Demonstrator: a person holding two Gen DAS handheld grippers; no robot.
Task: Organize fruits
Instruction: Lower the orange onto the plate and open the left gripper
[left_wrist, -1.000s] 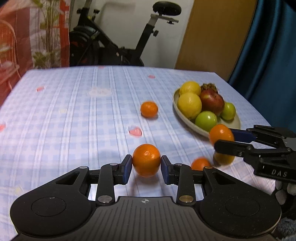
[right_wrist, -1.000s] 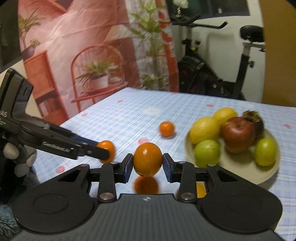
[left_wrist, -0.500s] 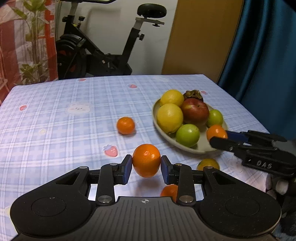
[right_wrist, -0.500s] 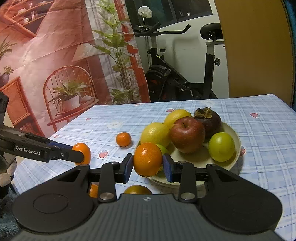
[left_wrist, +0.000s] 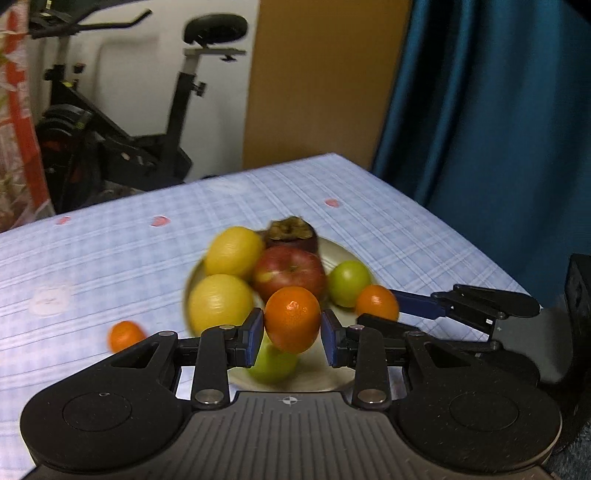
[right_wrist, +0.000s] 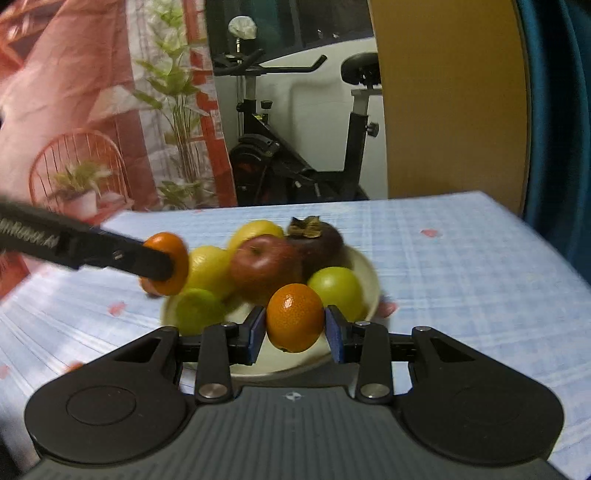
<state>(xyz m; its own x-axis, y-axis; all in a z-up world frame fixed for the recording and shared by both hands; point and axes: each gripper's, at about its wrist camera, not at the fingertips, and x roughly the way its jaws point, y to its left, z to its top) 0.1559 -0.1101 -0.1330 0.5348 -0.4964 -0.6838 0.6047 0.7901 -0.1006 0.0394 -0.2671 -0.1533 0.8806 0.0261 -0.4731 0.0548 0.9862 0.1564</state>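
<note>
- Left hand-held gripper (left_wrist: 292, 338): clamped on a small round orange mandarin (left_wrist: 292, 319), held above the near rim of the cream oval plate (left_wrist: 332, 378) of mixed fruit.
- Right hand-held gripper (right_wrist: 295, 334): clamped on a second orange mandarin (right_wrist: 295, 323), likewise over the plate.
- Step: carrying to the plate.
- Next: lower each into a free gap, then release.
- One loose mandarin (left_wrist: 123, 334) lies on the blue checked table (left_wrist: 110, 266).

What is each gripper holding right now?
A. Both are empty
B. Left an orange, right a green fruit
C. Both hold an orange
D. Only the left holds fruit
C: the left gripper is clamped on an orange, and the right gripper on another orange, both over the plate.
</note>
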